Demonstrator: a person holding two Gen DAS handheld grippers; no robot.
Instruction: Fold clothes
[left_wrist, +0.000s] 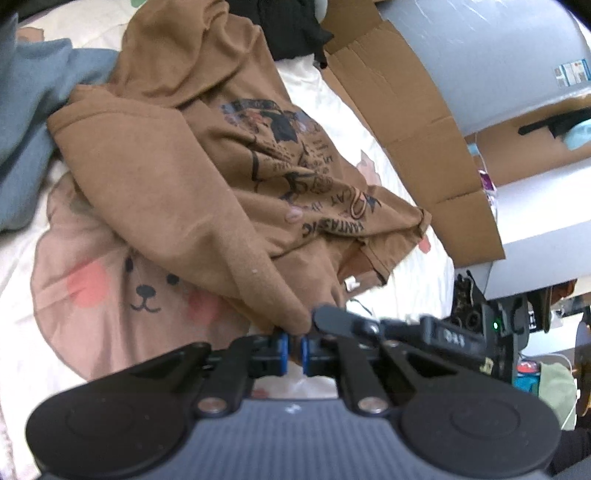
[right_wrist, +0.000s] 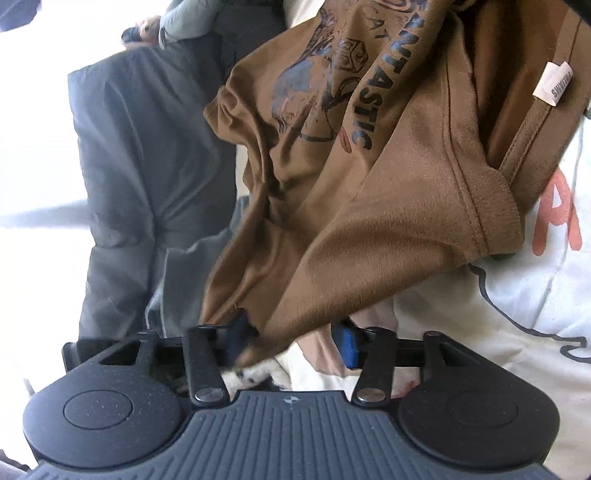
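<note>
A brown sweatshirt with a dark printed graphic lies crumpled on a cream bedspread printed with a bear face. My left gripper is shut on a fold of the sweatshirt's edge, its blue pads nearly together. In the right wrist view the same sweatshirt hangs across the frame, lettering "FANTASTIC" and a white label showing. My right gripper is open, its blue pads wide apart, with the sweatshirt's cloth draped between them and over the left pad.
A blue garment lies at the left and a black one at the top. Flattened cardboard and grey boxes stand at the right. A dark grey garment lies left of the sweatshirt.
</note>
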